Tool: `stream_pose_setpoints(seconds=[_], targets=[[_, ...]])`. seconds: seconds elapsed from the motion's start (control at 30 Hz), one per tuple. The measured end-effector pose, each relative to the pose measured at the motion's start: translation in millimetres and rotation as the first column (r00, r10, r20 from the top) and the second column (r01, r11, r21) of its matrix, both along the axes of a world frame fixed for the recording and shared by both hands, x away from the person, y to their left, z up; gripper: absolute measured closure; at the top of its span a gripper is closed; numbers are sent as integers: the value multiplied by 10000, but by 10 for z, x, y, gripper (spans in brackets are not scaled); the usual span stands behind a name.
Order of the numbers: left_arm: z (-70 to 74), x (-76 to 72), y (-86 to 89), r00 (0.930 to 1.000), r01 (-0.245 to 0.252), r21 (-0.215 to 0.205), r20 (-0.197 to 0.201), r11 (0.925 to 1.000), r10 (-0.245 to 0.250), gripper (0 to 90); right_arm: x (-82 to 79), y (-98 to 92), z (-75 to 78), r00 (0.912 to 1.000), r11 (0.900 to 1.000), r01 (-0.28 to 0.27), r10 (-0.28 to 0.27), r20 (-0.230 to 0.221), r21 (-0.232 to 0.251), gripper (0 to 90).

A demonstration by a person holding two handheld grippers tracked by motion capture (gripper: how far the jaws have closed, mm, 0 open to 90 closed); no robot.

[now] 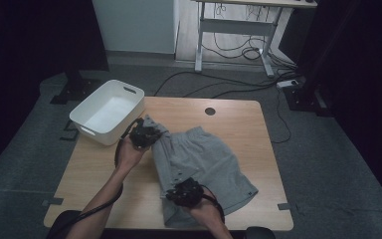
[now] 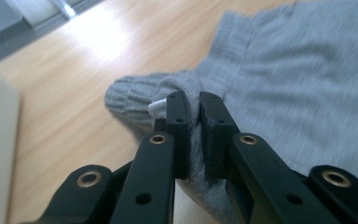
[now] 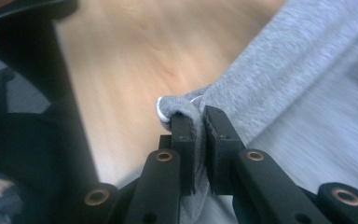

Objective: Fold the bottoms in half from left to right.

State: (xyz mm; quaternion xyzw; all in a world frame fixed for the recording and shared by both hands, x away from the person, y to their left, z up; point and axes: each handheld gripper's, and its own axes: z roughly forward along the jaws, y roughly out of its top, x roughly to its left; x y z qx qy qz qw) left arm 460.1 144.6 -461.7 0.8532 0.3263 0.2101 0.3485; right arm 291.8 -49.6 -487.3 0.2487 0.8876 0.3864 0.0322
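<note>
Grey cotton shorts (image 1: pixel 204 162) on the pale wooden table (image 1: pixel 99 169): your left gripper (image 1: pixel 143 134) pinches their ten o'clock corner, forearm angled in; your right gripper (image 1: pixel 185 191) clamps their six o'clock edge.

Grey shorts (image 1: pixel 204 159): soft knitted cloth, matt, faintly fuzzy, looking ribbed along the waistband. Wooden table (image 1: pixel 238 119): pale wood-grain top, smooth, catching a soft sheen under the light. White bin (image 1: pixel 107 112): smooth plastic, lightly glossy. Left gripper (image 2: pixel 193 105) and right gripper (image 3: pixel 198 119): black matt plastic jaws, brass-coloured metal rivets shining at the joints.
</note>
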Motion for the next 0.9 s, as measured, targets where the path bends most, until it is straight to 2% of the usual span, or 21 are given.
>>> stream_pose_setpoints(seconds=[0.13, 0.2, 0.37, 0.57, 0.73, 0.83, 0.9], targets=[[-9, 89, -226, 9996, 232, -25, 159, 9997, -231, 826, 44, -370, 34, 9973, 9973, 720, -722, 157, 171, 837], [-23, 123, -325, 9993, 283, -42, 232, 9996, -282, 826, 52, -549, 56, 9939, 9933, 1084, -1092, 171, 411, 837], [-10, 155, -561, 9976, 508, -8, 475, 9987, -507, 826, 36, -850, 125, 9865, 9850, 1587, -1609, 290, 672, 837], [120, 171, -862, 9933, 855, 76, 775, 9963, -858, 824, -17, -1147, 263, 9777, 9765, 1981, -2031, 539, 849, 837], [213, 212, -1110, 9873, 1163, 72, 1080, 9932, -1164, 823, -45, -1422, 402, 9638, 9655, 2470, -2535, 819, 822, 836], [209, 266, -1262, 9845, 1326, 106, 1143, 9911, -1330, 822, -30, -1567, 428, 9538, 9566, 2814, -2875, 872, 760, 837], [157, 331, -1384, 9844, 1379, 78, 1093, 9904, -1379, 821, -10, -1648, 422, 9476, 9517, 2998, -3051, 943, 663, 837]])
